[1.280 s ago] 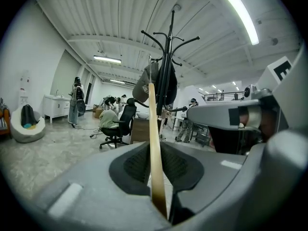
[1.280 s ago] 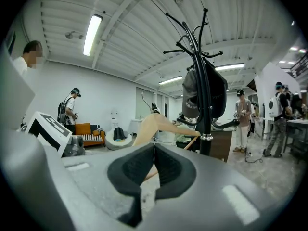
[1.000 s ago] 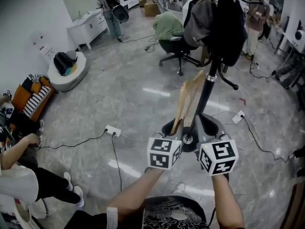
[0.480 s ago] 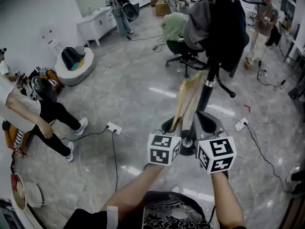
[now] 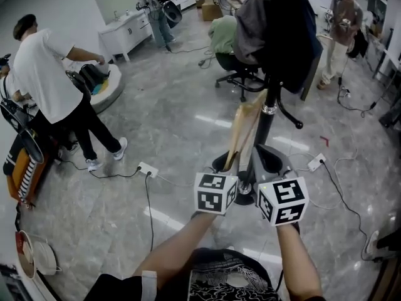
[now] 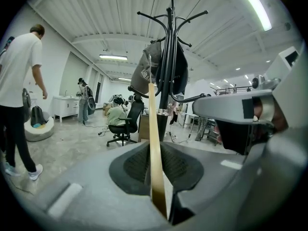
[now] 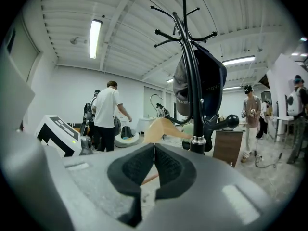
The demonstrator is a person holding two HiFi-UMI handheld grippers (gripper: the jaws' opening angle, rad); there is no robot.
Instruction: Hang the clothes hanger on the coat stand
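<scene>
Holding hanger (image 5: 244,130) (upright) beside stand (image 5: 263,130)

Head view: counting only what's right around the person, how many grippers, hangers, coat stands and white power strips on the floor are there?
grippers: 2 (left gripper, right gripper)
wooden hanger: 1, clamped in the left jaws
coat stand: 1
white power strips: 2 (one, another)
Total: 6
</scene>
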